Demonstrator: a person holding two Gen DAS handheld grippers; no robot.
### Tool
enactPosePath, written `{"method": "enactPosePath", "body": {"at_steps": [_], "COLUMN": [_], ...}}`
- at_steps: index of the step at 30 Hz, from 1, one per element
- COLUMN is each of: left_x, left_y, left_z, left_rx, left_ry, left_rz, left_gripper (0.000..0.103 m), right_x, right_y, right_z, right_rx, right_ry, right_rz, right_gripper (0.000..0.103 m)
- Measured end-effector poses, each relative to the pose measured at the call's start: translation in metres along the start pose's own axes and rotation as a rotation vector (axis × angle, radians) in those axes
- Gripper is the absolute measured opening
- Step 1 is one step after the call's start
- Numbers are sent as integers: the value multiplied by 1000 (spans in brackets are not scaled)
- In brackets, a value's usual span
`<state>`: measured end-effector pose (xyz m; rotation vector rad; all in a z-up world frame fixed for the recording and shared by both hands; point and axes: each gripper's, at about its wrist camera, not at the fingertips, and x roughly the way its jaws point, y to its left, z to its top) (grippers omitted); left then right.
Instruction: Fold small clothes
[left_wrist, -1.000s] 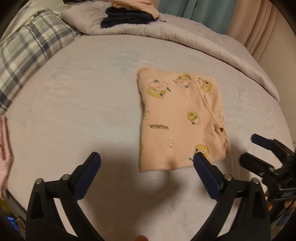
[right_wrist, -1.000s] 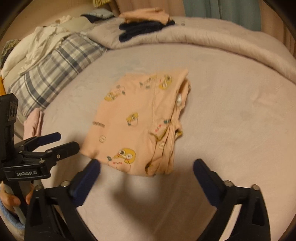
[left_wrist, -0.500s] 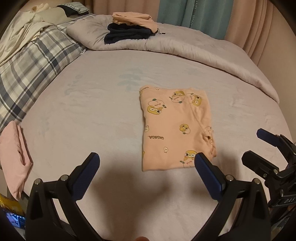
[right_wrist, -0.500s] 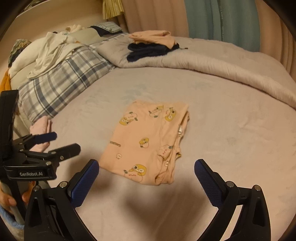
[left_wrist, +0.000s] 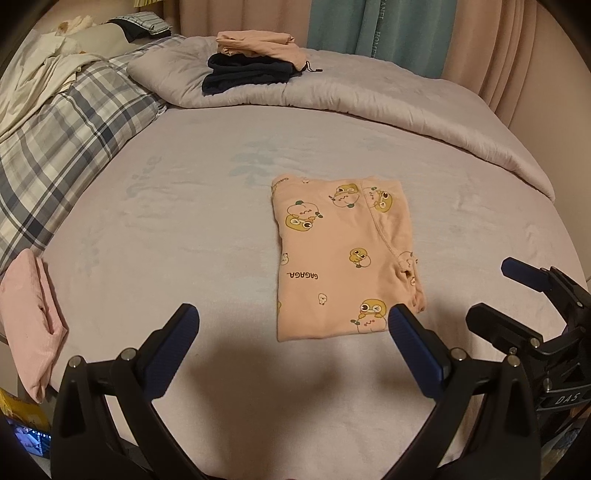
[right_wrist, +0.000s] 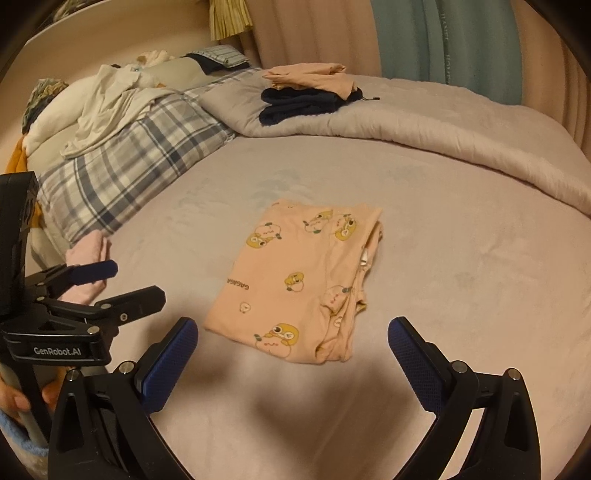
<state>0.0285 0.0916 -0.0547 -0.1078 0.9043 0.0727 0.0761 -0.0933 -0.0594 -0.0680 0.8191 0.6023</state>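
Note:
A folded peach garment with yellow cartoon prints (left_wrist: 343, 258) lies flat on the bed sheet (left_wrist: 177, 229); it also shows in the right wrist view (right_wrist: 295, 280). My left gripper (left_wrist: 291, 332) is open and empty, held above the sheet near the garment's near edge. My right gripper (right_wrist: 291, 343) is open and empty, also just short of the garment. The right gripper shows at the right of the left wrist view (left_wrist: 517, 291), and the left gripper at the left of the right wrist view (right_wrist: 114, 284).
A folded pink cloth (left_wrist: 29, 317) lies at the bed's left edge. A plaid pillow (left_wrist: 62, 147) is on the left. A rolled grey duvet (left_wrist: 369, 103) runs along the back with a stack of dark and peach folded clothes (left_wrist: 251, 59). Curtains (left_wrist: 388, 29) hang behind.
Both grippers have pulled back and up from the folded garment, which now looks smaller and farther away. The garment stays put on the sheet.

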Motion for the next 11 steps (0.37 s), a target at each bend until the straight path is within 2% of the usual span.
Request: {"method": "enactPosePath", "body": {"at_steps": [11], "left_x": [1], "left_y": [-5], "left_z": [1], "left_rx": [12], "left_ry": [4], "left_rz": [2], "left_gripper": [102], "right_x": [0], "right_y": [0], "right_z": [-1], "right_rx": [4], "right_ry": [-3], "right_rz": [6], "right_gripper": [102]}}
